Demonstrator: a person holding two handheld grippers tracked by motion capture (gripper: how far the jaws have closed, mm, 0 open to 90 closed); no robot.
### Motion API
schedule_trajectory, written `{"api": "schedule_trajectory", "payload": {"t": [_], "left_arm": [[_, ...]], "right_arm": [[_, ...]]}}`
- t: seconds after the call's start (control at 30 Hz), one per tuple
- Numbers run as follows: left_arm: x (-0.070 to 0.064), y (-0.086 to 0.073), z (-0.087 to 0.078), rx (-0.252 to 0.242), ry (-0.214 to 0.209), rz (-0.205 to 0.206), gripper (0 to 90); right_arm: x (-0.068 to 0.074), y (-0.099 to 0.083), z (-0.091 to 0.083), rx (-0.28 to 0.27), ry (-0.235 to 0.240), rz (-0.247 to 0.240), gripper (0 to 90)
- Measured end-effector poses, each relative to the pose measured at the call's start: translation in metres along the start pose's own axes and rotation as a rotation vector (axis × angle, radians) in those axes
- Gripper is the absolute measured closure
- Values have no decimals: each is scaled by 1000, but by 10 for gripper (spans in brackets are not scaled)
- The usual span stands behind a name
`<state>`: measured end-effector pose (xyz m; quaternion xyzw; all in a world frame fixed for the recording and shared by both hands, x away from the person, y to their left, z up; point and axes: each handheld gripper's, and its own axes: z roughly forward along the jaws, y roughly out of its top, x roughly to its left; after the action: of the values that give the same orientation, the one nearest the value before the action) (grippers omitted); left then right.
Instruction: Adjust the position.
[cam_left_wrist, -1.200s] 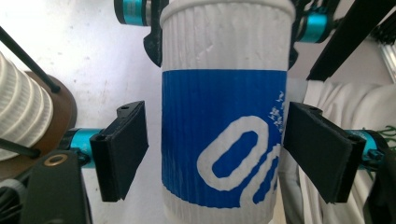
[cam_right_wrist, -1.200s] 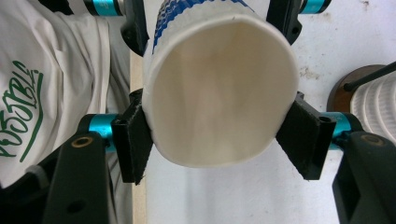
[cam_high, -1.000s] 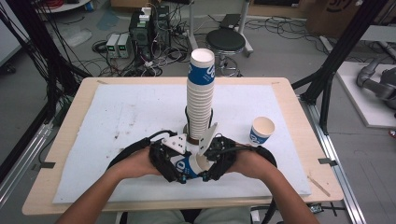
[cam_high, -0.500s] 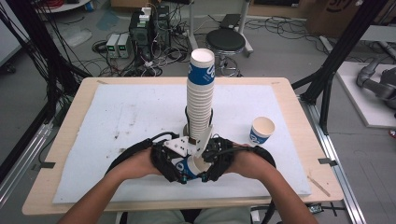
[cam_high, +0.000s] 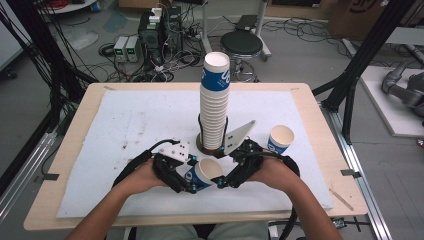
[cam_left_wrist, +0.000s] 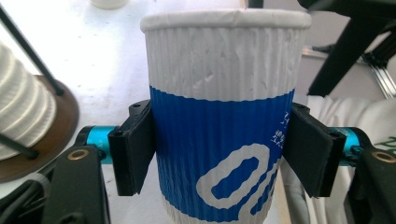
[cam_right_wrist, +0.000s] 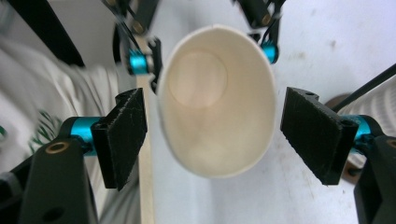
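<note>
- Left gripper (cam_high: 192, 177), lower centre of high view: clamped on the blue-and-white ribbed paper cup (cam_high: 204, 173); in the left gripper view both black pads press the cup (cam_left_wrist: 224, 140) on its blue band, left and right sides.
- Cup is tilted, mouth toward the right gripper (cam_high: 224, 175), held above the white table mat (cam_high: 125, 125) near the front edge, centre-bottom of high view.
- Right gripper: released, jaws spread wide; in the right gripper view the cup's open mouth (cam_right_wrist: 217, 100) sits between the two pads with a gap on each side, not touching either.
- The left gripper's blue-capped fittings show behind the cup in the upper part of the right gripper view.
- Both hands are close together, grippers nearly facing each other across the cup.
- Just behind the grippers, centre of high view: tall stack of nested paper cups (cam_high: 214, 102) standing upright on a round brown base (cam_high: 200, 146), thin black guide rods alongside it. Stack edge and base also at left of left gripper view (cam_left_wrist: 28, 126).
- Single upright blue-and-white paper cup (cam_high: 280, 138) right of centre, apart from the stack and the right hand.
- Light wooden table (cam_high: 75, 145) borders the mat.
- Beyond the table, top of frame: black round stool (cam_high: 242, 43), electronics boxes and cables on the floor (cam_high: 150, 35).
</note>
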<state>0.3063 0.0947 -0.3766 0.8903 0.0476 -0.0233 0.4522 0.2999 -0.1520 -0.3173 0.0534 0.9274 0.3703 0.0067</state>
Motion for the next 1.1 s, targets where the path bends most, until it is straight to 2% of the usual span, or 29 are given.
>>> {"api": "schedule_trajectory", "payload": {"t": [0.13, 0.2, 0.37, 0.43, 0.57, 0.63, 0.67, 0.7, 0.73, 0.93, 1.03, 1.1], "left_arm": [[2, -6, -6, -53, 38, -19, 299], [3, -10, -10, -102, 53, -36, 299], [5, -19, -19, -210, 103, -57, 299], [6, -23, -24, -259, 128, -67, 299], [8, -31, -31, -365, 170, -81, 299], [9, -33, -33, -381, 182, -77, 299], [9, -37, -35, -415, 196, -72, 299], [9, -37, -35, -415, 196, -72, 299], [9, -40, -38, -450, 198, -72, 299], [9, -50, -46, -532, 256, -62, 299], [10, -55, -50, -573, 273, -35, 299], [10, -58, -53, -584, 290, -19, 299]], "right_arm": [[-1, -10, -14, -105, -33, 41, 220], [-2, -16, -19, -155, -37, 72, 221], [-4, -35, -28, -256, -83, 136, 220], [-4, -41, -31, -280, -93, 144, 220], [-4, -54, -36, -304, -127, 177, 220], [-3, -57, -36, -308, -139, 187, 220], [-3, -64, -37, -320, -162, 209, 220], [-3, -66, -37, -324, -170, 213, 220], [-3, -70, -37, -329, -187, 219, 220], [-3, -83, -37, -337, -236, 256, 220], [-3, -89, -37, -345, -289, 260, 217], [-3, -92, -38, -363, -331, 260, 217]]}}
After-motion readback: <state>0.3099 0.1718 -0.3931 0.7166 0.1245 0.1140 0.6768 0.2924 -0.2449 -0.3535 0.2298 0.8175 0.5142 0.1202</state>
